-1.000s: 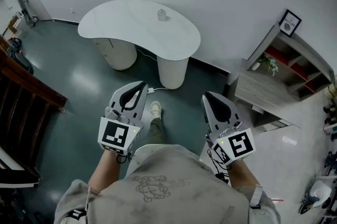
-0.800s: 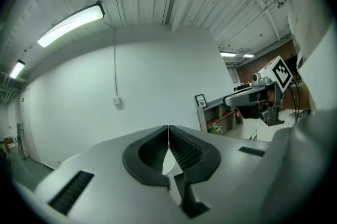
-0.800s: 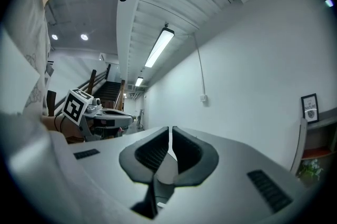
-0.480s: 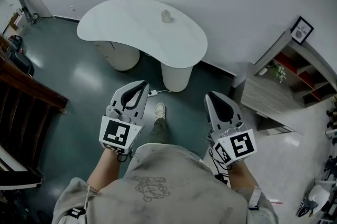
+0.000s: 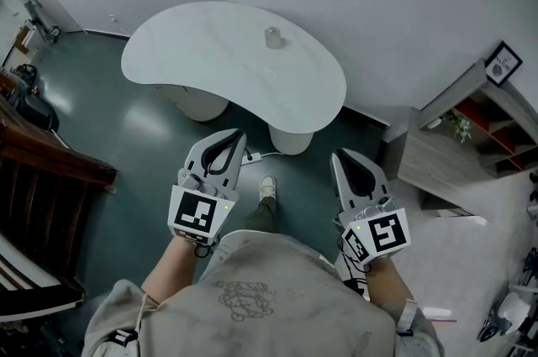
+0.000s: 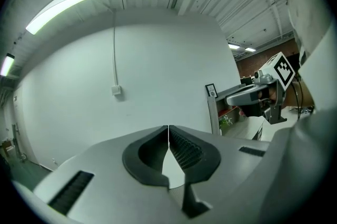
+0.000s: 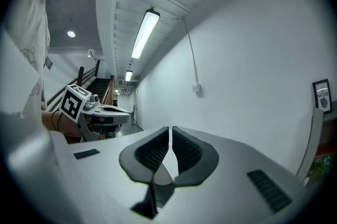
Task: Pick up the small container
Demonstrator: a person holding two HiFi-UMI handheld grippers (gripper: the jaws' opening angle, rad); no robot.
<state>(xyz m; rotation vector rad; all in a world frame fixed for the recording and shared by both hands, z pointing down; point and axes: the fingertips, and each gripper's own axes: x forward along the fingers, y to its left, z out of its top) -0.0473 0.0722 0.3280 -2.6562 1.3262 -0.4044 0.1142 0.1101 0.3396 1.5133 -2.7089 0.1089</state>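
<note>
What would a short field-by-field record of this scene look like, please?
container: small, pale, upright on the table, near its far edge
table: white, kidney-shaped, on rounded pedestals
container point
left gripper: jaws shut, nothing between them
right gripper: jaws shut, nothing between them
gripper placement: both held in front of the person, well apart from the container
shelf: wooden, by the wall at right
task state: container not yet touched

White table (image 5: 210,53), teal floor (image 5: 126,137) — grey container (image 5: 272,37)
</note>
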